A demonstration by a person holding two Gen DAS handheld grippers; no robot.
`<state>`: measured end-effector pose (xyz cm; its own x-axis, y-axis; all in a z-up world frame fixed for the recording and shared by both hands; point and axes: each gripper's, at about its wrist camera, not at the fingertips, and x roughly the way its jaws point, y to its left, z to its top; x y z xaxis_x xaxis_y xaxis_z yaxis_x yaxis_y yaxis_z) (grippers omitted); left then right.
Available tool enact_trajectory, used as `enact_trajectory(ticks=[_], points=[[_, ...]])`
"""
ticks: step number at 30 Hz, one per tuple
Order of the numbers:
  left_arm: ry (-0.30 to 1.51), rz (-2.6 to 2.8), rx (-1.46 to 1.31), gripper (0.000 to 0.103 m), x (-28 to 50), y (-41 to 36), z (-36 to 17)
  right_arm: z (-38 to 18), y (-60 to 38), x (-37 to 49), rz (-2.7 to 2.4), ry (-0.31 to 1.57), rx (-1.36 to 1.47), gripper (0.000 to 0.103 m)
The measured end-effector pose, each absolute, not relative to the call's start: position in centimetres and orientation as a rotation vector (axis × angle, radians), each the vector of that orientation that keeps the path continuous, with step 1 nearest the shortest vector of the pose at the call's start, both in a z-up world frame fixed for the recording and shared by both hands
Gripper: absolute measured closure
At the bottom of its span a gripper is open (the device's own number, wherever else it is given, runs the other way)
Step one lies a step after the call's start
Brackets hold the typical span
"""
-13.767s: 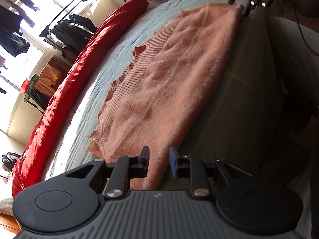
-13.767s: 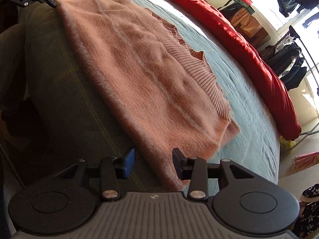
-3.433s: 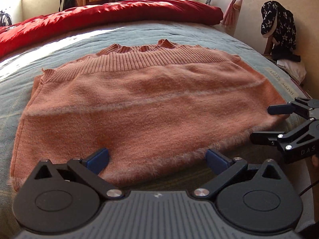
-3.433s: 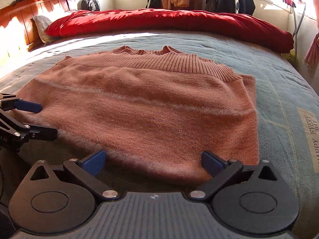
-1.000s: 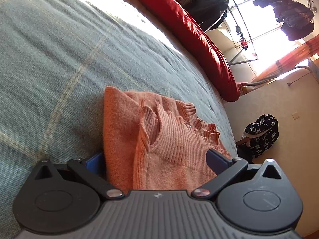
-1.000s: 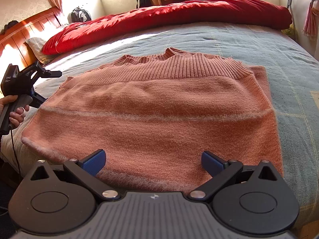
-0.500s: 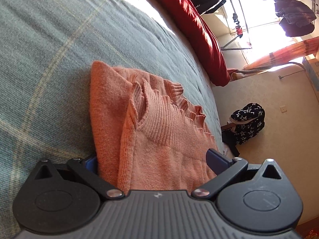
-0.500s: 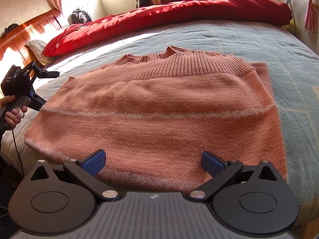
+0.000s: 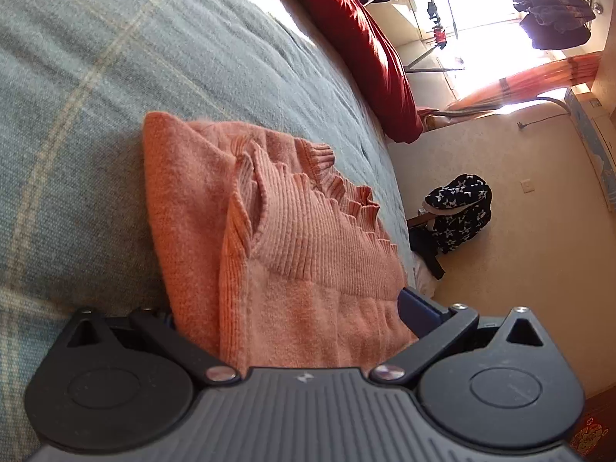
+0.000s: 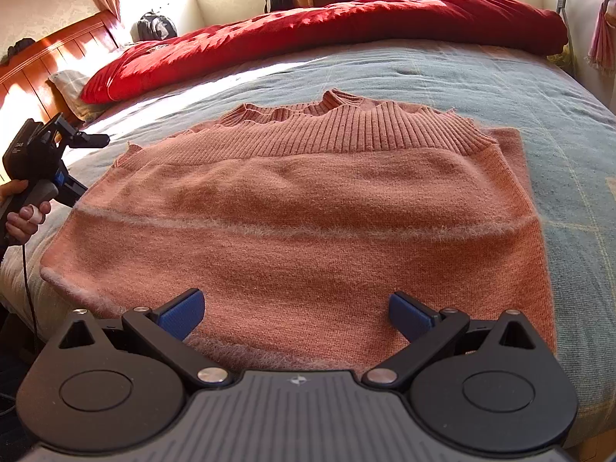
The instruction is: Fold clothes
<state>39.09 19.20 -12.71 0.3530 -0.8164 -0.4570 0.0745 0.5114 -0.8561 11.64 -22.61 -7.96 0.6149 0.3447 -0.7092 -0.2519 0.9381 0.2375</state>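
Left wrist view: the left gripper (image 9: pixel 292 310) now sits lower and closer on the sweater (image 9: pixel 308 269) than a second ago, so the garment's folded side edge fills the lower centre of the frame and lies between the wide-spread fingers (image 9: pixel 417 308). Only the right blue pad is clearly visible; the left one is hidden behind the knit. The fingers are released, nothing clamped. Judged from this, the gripper is being set to take the side edge for the next fold, which is not yet begun. Count: one sweater, one bed (image 9: pixel 96 77) with grey-blue checked cover, one red duvet (image 9: pixel 365 38) at upper centre, one star-patterned bag (image 9: pixel 460 215) at right.

Right wrist view: the right gripper (image 10: pixel 295 313) hovers at the sweater's (image 10: pixel 300 208) lower hem, barely shifted over the last second, its two blue fingers (image 10: pixel 181 313) spread apart and gripping nothing. The sweater lies flat at frame centre on the bed (image 10: pixel 558 115), ribbed neckline toward the top. At left edge a hand (image 10: pixel 23 215) holds the left gripper (image 10: pixel 77 146) beside the sweater's left side. Count: one sweater, two grippers, one red duvet (image 10: pixel 327 34), one backpack (image 10: pixel 156 27) at upper left.
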Motion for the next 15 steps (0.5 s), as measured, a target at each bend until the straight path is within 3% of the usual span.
enact_trajectory(ticks=[15], points=[[1.132,-0.727,-0.816,0.004,37.5,19.2,-13.3,-8.2,-22.8,11.4,0.34,0.837,0.117,0.0]])
